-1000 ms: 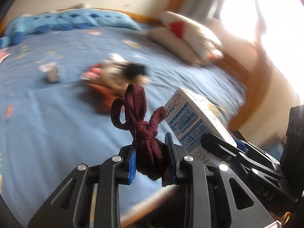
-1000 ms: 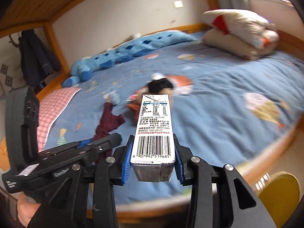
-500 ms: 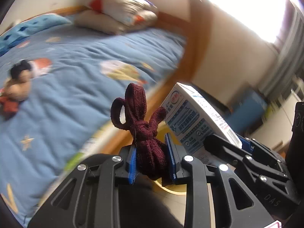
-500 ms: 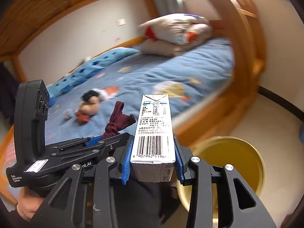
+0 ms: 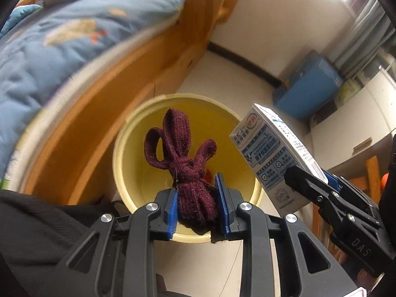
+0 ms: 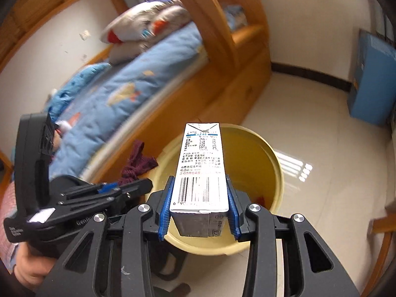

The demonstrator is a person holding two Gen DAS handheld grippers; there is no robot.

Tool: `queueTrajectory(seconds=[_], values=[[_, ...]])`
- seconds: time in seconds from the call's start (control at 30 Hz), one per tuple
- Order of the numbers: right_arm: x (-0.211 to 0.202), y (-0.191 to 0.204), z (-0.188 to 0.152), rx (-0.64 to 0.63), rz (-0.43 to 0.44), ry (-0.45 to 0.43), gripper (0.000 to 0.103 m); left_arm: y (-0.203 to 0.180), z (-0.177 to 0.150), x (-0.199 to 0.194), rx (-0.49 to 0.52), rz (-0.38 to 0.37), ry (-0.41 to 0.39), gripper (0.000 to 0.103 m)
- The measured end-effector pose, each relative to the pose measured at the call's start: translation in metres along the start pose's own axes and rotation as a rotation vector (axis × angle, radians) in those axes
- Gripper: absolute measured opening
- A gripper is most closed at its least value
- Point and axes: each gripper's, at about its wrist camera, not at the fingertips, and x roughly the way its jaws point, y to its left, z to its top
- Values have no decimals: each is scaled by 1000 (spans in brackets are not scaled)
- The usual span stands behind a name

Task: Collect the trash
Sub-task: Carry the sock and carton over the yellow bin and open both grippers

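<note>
Left gripper (image 5: pixel 198 205) pinches knotted maroon knit cloth (image 5: pixel 185 173), right gripper (image 6: pixel 199 210) a boxy carton (image 6: pixel 201 170), seemingly above the round yellow bin (image 5: pixel 123 153).

Open yellow bin (image 5: pixel 123 148) mouth, bed frame (image 5: pixel 104 94) alongside

The right hand-held gripper (image 6: pixel 199 205) clamps a milk carton (image 6: pixel 201 165) above the yellow bin (image 6: pixel 277 170) beside the bed (image 6: pixel 118 94)

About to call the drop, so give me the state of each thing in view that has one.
Left gripper: shut on sock, over bin.
Right gripper: shut on carton, over bin.
Bin: upright, open, something red at bottom.
Sock: knotted.
Carton: closed, barcode up.
</note>
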Motion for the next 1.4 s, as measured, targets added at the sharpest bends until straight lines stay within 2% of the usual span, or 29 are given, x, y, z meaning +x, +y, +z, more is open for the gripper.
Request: queueTrajectory(seconds=[0.13, 0.27, 0.37, 0.5, 0.73, 0.77, 0.83, 0.87, 1.0, 1.1, 1.4], values=[[13, -7, -11, -32, -64, 28, 37, 2, -2, 32, -13, 8, 73, 28], [29, -14, -18, -7, -32, 84, 37, 4, -6, 56, -42, 15, 133, 28], [38, -14, -16, 10, -4, 107, 37, 2, -7, 60, -22, 39, 140, 28], [44, -9, -13, -11, -11, 117, 37, 1, -3, 66, -28, 58, 142, 28], [53, -5, -6, -32, -9, 149, 40, 8, -4, 63, -62, 46, 133, 30], [55, -4, -5, -26, -18, 159, 42, 9, -4, 62, -66, 51, 132, 33], [57, -9, -2, 1, -39, 161, 55, 13, -2, 63, -95, 70, 134, 47], [57, -12, -2, 13, -35, 159, 56, 19, -2, 64, -129, 63, 143, 61], [57, -14, -1, 2, -45, 168, 57, 20, 0, 60, -139, 77, 126, 73], [58, -14, -2, -3, -47, 179, 57, 20, -1, 60, -137, 96, 127, 78], [59, -11, -5, -11, -47, 193, 56, 27, 1, 57, -172, 75, 121, 79]])
